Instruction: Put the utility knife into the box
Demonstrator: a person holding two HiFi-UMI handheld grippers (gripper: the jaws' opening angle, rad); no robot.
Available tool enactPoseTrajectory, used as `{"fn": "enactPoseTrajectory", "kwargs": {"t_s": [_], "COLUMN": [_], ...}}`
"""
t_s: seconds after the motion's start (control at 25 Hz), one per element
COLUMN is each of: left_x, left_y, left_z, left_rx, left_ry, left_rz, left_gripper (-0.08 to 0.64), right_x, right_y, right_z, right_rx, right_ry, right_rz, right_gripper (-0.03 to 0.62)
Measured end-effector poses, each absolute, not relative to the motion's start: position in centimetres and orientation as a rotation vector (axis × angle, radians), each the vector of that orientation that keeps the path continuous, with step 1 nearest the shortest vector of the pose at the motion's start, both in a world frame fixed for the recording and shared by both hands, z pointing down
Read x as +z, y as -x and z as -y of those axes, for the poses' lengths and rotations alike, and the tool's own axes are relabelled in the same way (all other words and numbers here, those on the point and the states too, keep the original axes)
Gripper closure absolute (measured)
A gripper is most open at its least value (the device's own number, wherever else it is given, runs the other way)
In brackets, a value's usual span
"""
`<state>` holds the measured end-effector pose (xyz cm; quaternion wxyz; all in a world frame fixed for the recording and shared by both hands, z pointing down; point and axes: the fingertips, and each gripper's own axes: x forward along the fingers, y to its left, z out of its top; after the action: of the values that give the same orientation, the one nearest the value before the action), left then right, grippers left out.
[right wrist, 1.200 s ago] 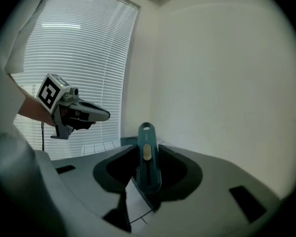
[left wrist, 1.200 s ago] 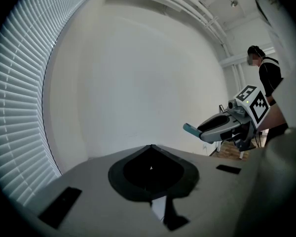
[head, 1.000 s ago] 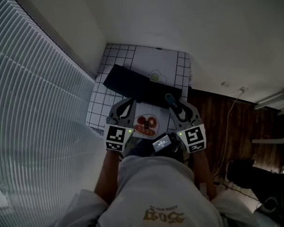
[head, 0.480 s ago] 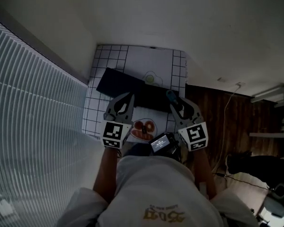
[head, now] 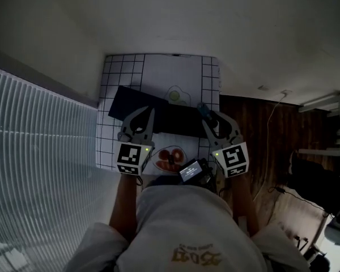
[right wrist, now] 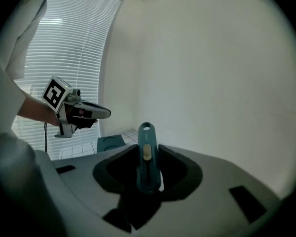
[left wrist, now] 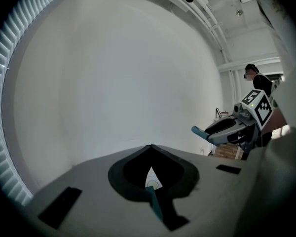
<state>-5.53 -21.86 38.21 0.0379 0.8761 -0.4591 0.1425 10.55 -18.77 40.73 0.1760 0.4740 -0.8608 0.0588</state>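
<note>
Teal utility knife clamped between the right gripper's jaws, over the right end of the dark box, box inside too dark to read, left gripper closed on nothing over its left part, plate of red pieces nearer, gridded table.

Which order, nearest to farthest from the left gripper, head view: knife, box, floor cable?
1. Box, at the left gripper tips.
2. Knife, to the right, in the right gripper.
3. Cable, far right, on the floor.
</note>
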Motion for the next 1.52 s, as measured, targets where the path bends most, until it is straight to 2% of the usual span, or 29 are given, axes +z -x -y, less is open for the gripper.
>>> {"fn": "enactPoseTrajectory", "kwargs": {"t_s": [0.52,1.52], "left_x": [41.6,50.2], "left_y": [3.2,2.5], "left_z": [24.4,24.2], "left_rx": [0.517,0.717], "left_ry": [-2.727,-2.683], "left_rz": [1.245,0.983], "left_gripper": [0.552,0.552], "right_x": [44.1,57.9], "right_y": [-10.4,-7.2], "right_z": [20.9,19.8], "right_rx": [0.266,0.411], "right_ry": [-1.338,-1.048], "right_rz": [2.386,2.139], "right_gripper": [0.456,0.456]}}
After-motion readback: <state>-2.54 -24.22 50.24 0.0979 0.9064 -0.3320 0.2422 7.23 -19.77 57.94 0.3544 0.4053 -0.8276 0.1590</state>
